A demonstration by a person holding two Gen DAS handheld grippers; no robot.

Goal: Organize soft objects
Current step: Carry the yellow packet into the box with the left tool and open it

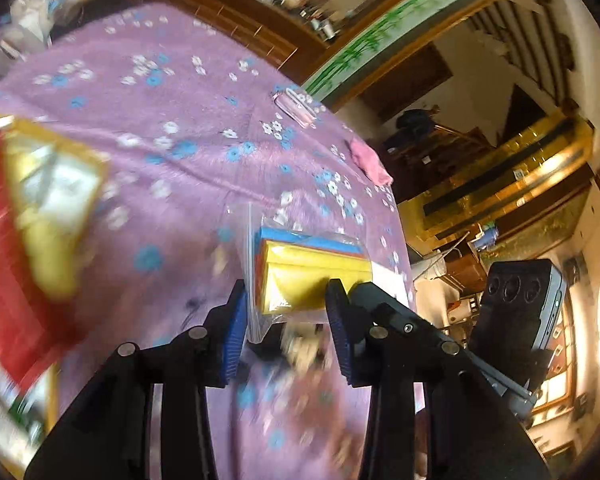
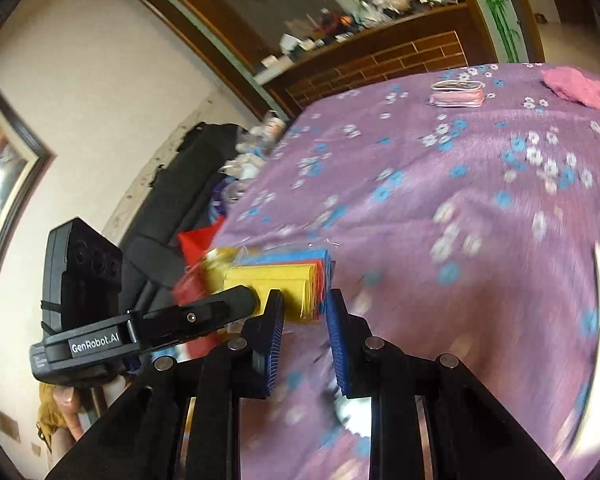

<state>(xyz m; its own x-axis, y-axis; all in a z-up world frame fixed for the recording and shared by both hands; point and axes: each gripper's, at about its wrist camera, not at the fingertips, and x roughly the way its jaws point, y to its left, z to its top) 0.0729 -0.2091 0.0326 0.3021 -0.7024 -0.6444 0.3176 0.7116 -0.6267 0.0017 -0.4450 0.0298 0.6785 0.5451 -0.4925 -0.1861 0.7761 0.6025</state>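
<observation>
A clear plastic bag of folded yellow, orange and blue cloths (image 1: 312,268) hangs between both grippers above the purple flowered blanket (image 1: 160,168). My left gripper (image 1: 286,312) has its blue pads on either side of the bag's near end and holds it. My right gripper (image 2: 304,312) is closed on the other end of the same bag (image 2: 284,280). The other gripper shows beside the bag in each view. A pink cloth (image 1: 370,160) lies at the blanket's far edge; it also shows in the right wrist view (image 2: 580,86).
A pink-and-white flat pouch (image 1: 296,110) lies on the blanket; it also shows in the right wrist view (image 2: 458,94). A red and gold packet (image 1: 32,220) lies at the left. A dark wooden cabinet (image 2: 380,60) stands behind the bed. A black chair (image 2: 180,208) stands beside it.
</observation>
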